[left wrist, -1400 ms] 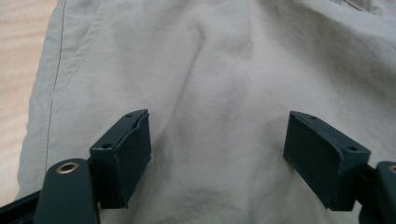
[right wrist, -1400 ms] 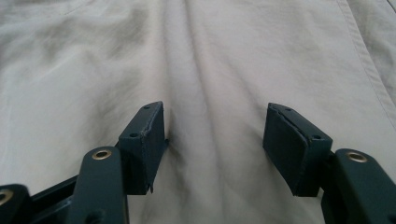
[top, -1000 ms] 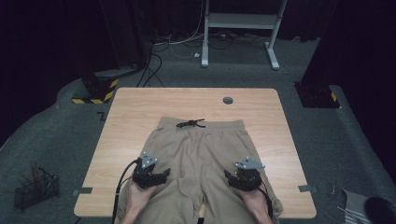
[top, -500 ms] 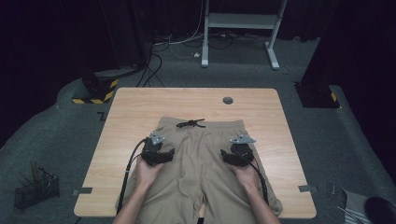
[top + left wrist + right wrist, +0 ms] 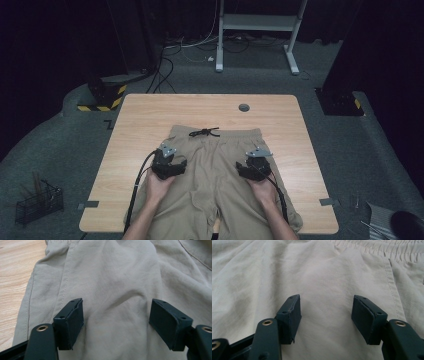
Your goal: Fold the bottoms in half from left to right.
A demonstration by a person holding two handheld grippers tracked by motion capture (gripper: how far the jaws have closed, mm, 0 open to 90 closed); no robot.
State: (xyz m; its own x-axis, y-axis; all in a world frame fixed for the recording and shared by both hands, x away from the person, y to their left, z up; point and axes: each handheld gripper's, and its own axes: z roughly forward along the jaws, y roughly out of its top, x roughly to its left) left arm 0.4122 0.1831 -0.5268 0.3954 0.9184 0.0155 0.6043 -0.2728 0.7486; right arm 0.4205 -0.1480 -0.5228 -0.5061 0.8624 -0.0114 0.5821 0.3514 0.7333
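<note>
While the table (image 5: pixel 135 115) is sitting under everything, the shorts (image 5: pixel 215 165) are lying flat on it, spread wide with the waist pointing away from the person. The legs of the shorts are hanging a little over the near edge. A black string (image 5: pixel 204 132) is lying tied at the middle of the waist.

Two hands are reaching in from the bottom. Each one is holding a gripper over the shorts. The left gripper (image 5: pixel 172 165) is sitting over the left side of the shorts, below the waist. The right gripper (image 5: pixel 250 167) is sitting over the right side, level with the left one and well apart from it.

The left gripper (image 5: pixel 115 317) is standing wide open, with wrinkled cloth lying between its jaws, and it is holding nothing. The right gripper (image 5: pixel 325 315) is wide open too, with smooth cloth between its jaws and nothing pinched. A small grey hole (image 5: pixel 244 107) is showing in the table past the waist.
</note>
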